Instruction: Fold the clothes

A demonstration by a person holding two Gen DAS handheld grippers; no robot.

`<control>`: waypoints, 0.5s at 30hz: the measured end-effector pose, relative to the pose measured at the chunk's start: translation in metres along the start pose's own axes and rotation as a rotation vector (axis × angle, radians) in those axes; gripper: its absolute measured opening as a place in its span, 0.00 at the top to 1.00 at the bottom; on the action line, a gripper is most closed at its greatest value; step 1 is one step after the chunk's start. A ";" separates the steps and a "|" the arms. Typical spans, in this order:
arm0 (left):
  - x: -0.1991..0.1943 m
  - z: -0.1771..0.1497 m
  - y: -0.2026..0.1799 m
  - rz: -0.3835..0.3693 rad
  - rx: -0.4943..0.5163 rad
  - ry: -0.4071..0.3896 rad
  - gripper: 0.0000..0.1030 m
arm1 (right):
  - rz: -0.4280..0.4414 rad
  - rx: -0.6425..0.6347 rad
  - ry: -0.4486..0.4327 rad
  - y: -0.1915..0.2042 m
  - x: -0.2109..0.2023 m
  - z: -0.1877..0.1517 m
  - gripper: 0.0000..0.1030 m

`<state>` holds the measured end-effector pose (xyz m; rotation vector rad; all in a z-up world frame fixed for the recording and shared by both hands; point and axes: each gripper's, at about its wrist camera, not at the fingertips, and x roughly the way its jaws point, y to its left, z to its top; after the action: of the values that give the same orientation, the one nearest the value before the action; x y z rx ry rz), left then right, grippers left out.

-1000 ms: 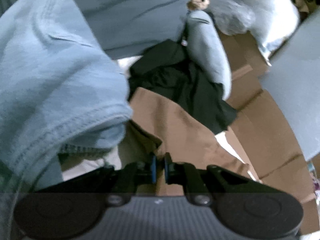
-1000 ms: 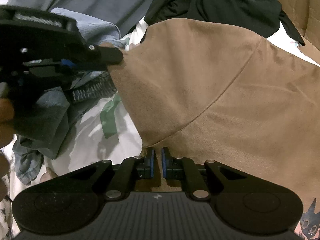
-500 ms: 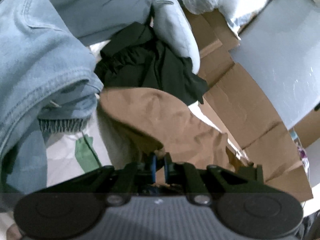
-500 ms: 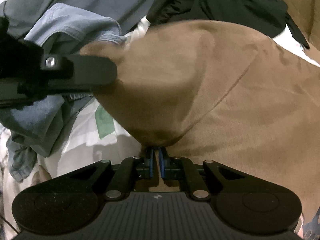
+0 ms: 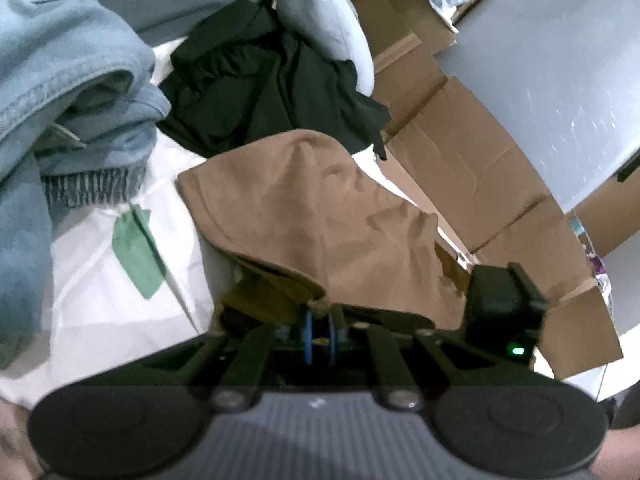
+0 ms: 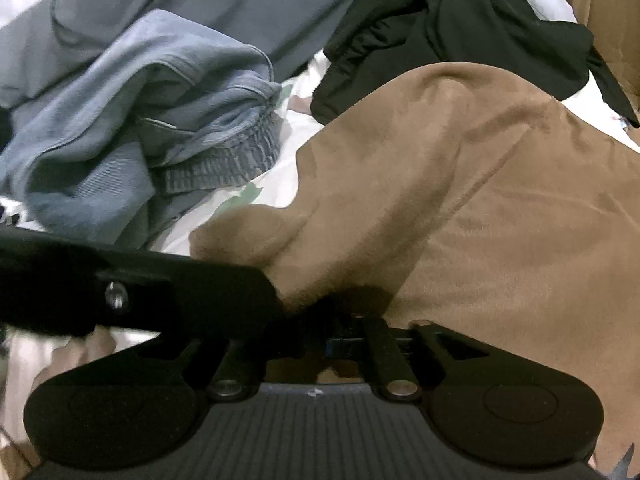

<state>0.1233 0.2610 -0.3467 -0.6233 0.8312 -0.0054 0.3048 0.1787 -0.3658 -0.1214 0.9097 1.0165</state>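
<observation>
A brown garment (image 5: 320,208) lies bunched on a white sheet (image 5: 104,288). My left gripper (image 5: 319,320) is shut on a folded edge of it, the cloth pinched between the blue pads. In the right wrist view the brown garment (image 6: 480,200) fills the right half, and a left finger (image 6: 180,296) crosses from the left, holding its corner just ahead of my right gripper (image 6: 320,330). The right jaws are opening. Brown cloth drapes over the gap between them, and the pads are mostly hidden by that cloth and the left finger. The right gripper's black body (image 5: 500,300) shows beside the fold.
Blue denim clothes (image 6: 160,120) are heaped at the left, and a black garment (image 6: 440,32) lies behind the brown one. A grey garment (image 6: 200,8) is further back. Flattened cardboard boxes (image 5: 460,152) stand to the right, against a grey panel (image 5: 560,80).
The left gripper has carried the brown corner across to the right gripper. The right jaws, shut on the garment a second ago, have spread apart.
</observation>
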 end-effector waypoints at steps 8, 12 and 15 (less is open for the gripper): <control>0.016 -0.009 -0.009 0.050 0.100 0.056 0.91 | 0.013 -0.084 0.018 0.003 -0.049 -0.006 0.15; 0.026 -0.017 -0.012 0.086 0.165 0.117 0.72 | -0.022 -0.114 0.069 -0.010 -0.075 -0.011 0.15; 0.028 -0.021 -0.012 0.097 0.200 0.144 0.48 | -0.051 -0.137 0.087 -0.020 -0.094 -0.016 0.16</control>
<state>0.1307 0.2337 -0.3699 -0.3969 0.9864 -0.0453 0.2915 0.0958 -0.3158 -0.3045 0.9104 1.0325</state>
